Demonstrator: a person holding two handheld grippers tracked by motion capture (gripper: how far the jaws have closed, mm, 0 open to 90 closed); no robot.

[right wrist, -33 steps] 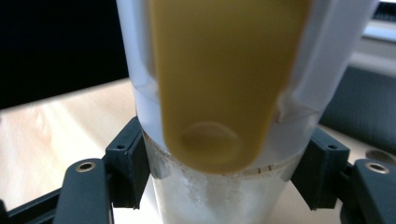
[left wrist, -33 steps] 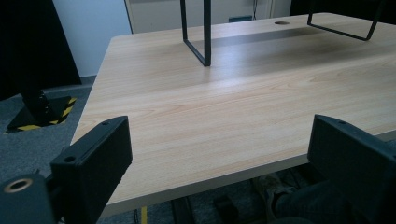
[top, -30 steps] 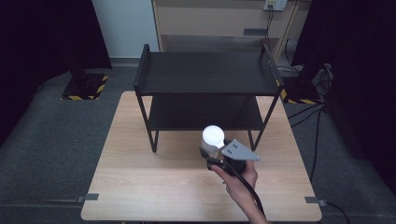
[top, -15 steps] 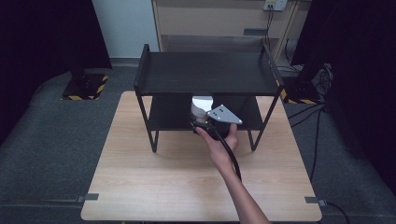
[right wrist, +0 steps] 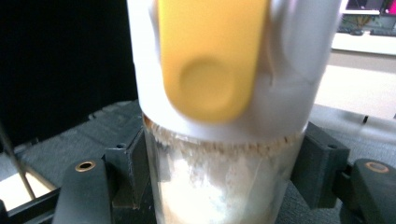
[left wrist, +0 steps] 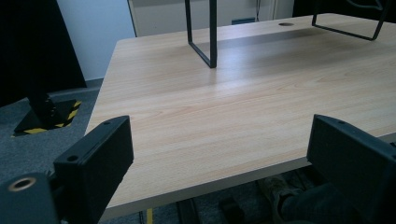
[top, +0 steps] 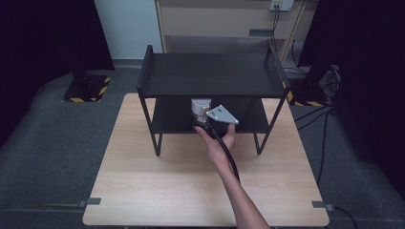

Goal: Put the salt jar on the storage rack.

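Note:
My right gripper point(right wrist: 224, 175) is shut on a clear jar point(right wrist: 219, 186) of pale powder, its black pads point(right wrist: 320, 168) pressing both sides. The jar's white lid carries a yellow flap point(right wrist: 208, 56). In the high view the jar point(top: 200, 107) stands upright at the front edge of the lower shelf of the black two-tier rack point(top: 210, 76), with the right gripper point(top: 202, 117) and a hand behind it. My left gripper point(left wrist: 219, 158) is open with nothing between its jaws, held low at the near left corner of the wooden table point(left wrist: 233, 107).
The rack's thin black legs point(top: 156, 138) stand on the light wooden table point(top: 143, 191). The rack's top shelf is bare. A cable point(top: 229, 155) trails from the right gripper along the forearm. Dark carpet and a wooden cabinet point(top: 224, 19) surround the table.
The right gripper has carried the jar away from the person, from the open table in front of the rack to the lower shelf's front edge. The jar now shows partly under the top shelf.

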